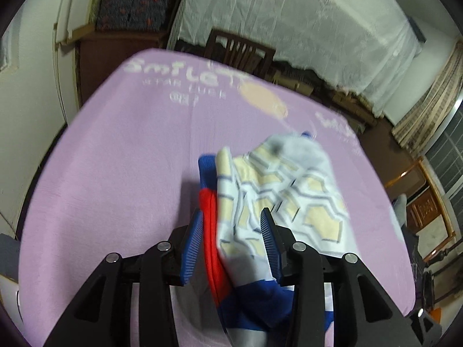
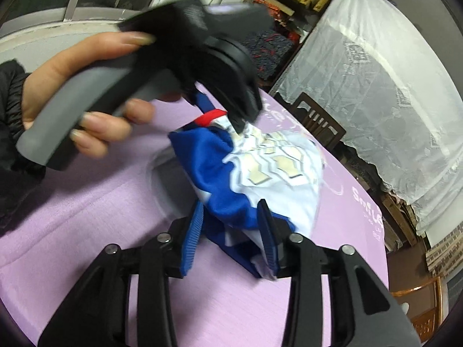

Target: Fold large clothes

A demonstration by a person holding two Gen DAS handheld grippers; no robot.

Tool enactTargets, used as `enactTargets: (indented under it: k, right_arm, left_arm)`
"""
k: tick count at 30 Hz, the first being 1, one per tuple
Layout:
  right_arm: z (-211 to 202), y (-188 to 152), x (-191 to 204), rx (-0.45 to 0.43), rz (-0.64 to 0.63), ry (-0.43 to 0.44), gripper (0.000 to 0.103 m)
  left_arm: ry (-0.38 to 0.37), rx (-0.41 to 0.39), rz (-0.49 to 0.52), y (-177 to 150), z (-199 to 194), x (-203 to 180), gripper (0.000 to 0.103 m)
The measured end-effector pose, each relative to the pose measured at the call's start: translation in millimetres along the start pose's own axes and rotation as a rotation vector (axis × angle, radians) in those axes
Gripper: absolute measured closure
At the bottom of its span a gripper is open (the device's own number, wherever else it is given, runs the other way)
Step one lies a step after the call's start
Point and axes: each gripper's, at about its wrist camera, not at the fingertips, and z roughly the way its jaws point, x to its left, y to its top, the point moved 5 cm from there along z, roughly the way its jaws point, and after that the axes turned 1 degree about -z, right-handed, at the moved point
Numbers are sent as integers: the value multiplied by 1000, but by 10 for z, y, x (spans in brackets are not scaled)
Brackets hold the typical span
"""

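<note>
A bunched garment (image 1: pixel 277 193), blue and red with a white and cream geometric print, lies on the purple table cover (image 1: pixel 115 159). My left gripper (image 1: pixel 231 217) has its jaws spread with the cloth bunched between the blue pads. In the right wrist view the garment (image 2: pixel 260 167) lies ahead, and the left gripper (image 2: pixel 243 115), held by a hand, touches its far end. My right gripper (image 2: pixel 231 211) is spread around the garment's near blue part, pads apart.
The purple cover (image 2: pixel 86 202) bears white "Smile" lettering (image 1: pixel 179 70). A dark wooden chair (image 1: pixel 240 52) stands beyond the far edge. White lace-covered furniture (image 1: pixel 303 23) is behind. A wooden railing (image 1: pixel 428 190) is at the right.
</note>
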Motion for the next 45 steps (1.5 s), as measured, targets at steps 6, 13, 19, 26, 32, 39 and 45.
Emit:
enactTargets:
  k: [6,13,19,26,32,39,45]
  right_arm:
    - [-209,30,-483,-43,149,75,65]
    - [324,181,-1208,34,458,191,83]
    - [954,87,-1311,126,547,230,85]
    - [1141,-145,-1252,130,531,227,86]
    - [1118,-158,-1360,126,587,301,85]
    - [668,-334,-1950,0,774,345,17]
    - [944,-646,-2013,85,942,522,12]
  left_arm:
    - [-70,-82,20,57,-171,-167,61]
    - [-29,51,59,-96,294,-252,60]
    - [65,153,152,-330,701,-335,60]
    - [71,152,165,-369,758,-324,59]
    - [-17,79,63,-172,411,-169,41]
    - [-146,68,-110,-107,219,169,23]
    - [-170,204,-137,-321,548,164,23]
